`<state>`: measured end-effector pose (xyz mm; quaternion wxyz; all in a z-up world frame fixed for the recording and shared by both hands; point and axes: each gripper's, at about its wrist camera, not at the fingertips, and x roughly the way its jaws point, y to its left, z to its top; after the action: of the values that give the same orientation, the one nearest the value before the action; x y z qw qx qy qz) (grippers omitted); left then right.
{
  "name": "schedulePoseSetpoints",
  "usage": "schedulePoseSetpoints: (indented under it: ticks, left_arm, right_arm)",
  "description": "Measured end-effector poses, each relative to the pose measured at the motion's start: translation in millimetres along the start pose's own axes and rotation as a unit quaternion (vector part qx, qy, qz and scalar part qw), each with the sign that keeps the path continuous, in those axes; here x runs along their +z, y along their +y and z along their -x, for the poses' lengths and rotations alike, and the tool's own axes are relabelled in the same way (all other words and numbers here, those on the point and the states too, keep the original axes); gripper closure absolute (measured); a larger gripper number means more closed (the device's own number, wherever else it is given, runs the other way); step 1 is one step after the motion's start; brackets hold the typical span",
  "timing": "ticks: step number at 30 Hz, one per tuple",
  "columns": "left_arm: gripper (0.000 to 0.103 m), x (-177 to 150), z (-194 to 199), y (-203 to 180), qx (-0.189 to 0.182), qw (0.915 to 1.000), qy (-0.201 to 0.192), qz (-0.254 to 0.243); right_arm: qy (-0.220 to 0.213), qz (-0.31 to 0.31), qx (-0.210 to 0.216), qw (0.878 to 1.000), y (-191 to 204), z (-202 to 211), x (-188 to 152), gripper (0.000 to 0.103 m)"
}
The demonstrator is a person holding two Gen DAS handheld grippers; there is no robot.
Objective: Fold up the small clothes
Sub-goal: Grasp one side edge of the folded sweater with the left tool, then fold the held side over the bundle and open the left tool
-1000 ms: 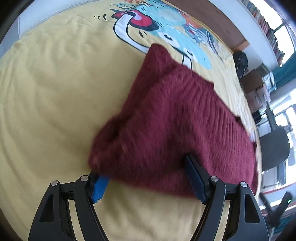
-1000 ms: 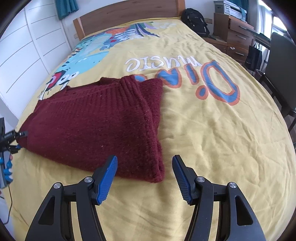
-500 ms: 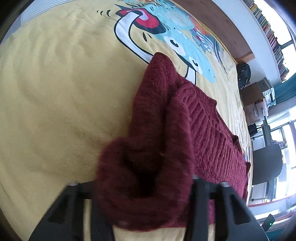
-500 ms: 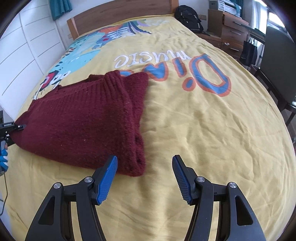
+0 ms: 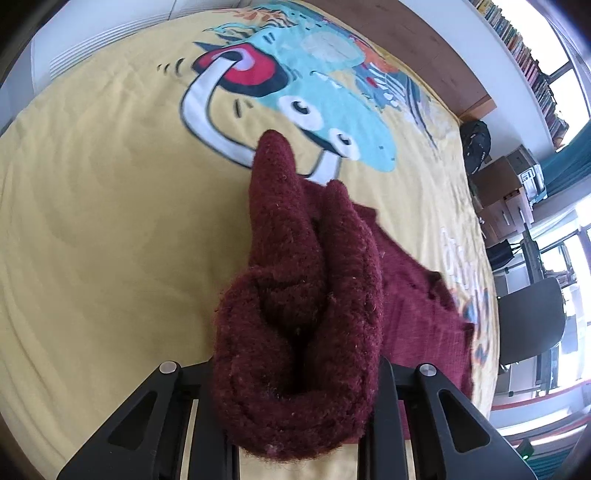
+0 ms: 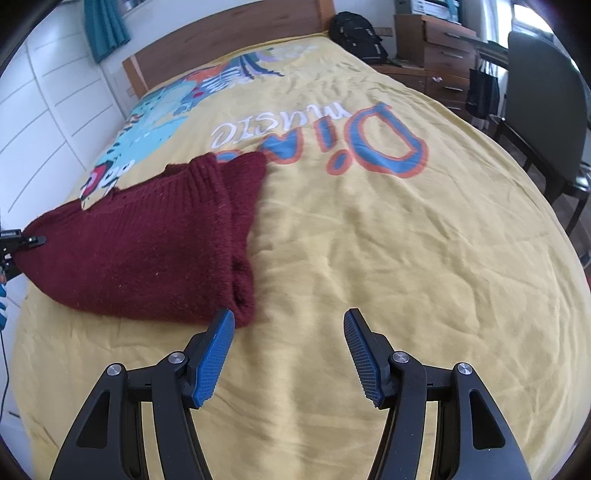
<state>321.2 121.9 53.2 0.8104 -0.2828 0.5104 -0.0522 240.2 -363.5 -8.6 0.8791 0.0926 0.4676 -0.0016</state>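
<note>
A dark red knitted sweater (image 6: 147,236) lies folded on the yellow bedspread (image 6: 369,240). My left gripper (image 5: 295,406) is shut on a thick bunched edge of the sweater (image 5: 295,332); its pads are hidden by the wool. The left gripper also shows at the far left of the right wrist view (image 6: 14,240), at the sweater's left corner. My right gripper (image 6: 290,350) is open and empty just above the bedspread, its left fingertip close to the sweater's near right corner.
The bedspread carries a cartoon print (image 5: 314,92) and lettering (image 6: 332,133). A wooden headboard (image 6: 221,48), a black backpack (image 6: 354,33), drawers (image 6: 436,44) and a dark chair (image 6: 543,110) stand beyond the bed's far and right edges.
My left gripper has closed on the sweater's edge, which now bunches up between the fingers. The sweater has shifted left in the right wrist view; the right gripper stays open.
</note>
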Motion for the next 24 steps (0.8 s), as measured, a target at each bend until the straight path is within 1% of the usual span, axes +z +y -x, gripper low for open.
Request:
schedulePoseSetpoints:
  ticks: [7,10,14,16,20,24]
  left_arm:
    - [0.086,-0.9,1.2,-64.4,-0.016,0.9997,0.002,-0.016]
    - [0.086,-5.5,-2.9,-97.4,-0.018,0.9992,0.005,-0.035]
    - [0.086,-21.5,-15.0,-145.8,-0.023,0.9974,0.018,-0.066]
    - [0.087,-30.1,-21.8,-165.3,-0.033,0.9963,0.025,-0.075]
    - [0.087,-50.5,-42.2,-210.6,-0.068,0.9929,0.045,-0.086]
    - [0.087,-77.5,-67.9,-264.3,-0.091,0.9873,0.067,-0.111]
  right_arm:
    - [-0.018,-0.018,0.0,1.0,-29.5,20.6,-0.4,0.04]
    - [-0.025,-0.021,-0.004,0.999,-43.5,29.1,0.4,0.04]
    - [-0.034,-0.031,-0.01,0.999,-65.0,40.2,-0.4,0.04]
    - [-0.04,-0.044,-0.013,0.998,-80.8,46.9,-2.4,0.04]
    - [-0.046,-0.064,-0.02,0.997,-106.7,56.4,-9.3,0.04]
    - [-0.043,-0.085,-0.028,0.995,-132.4,63.3,-25.2,0.04]
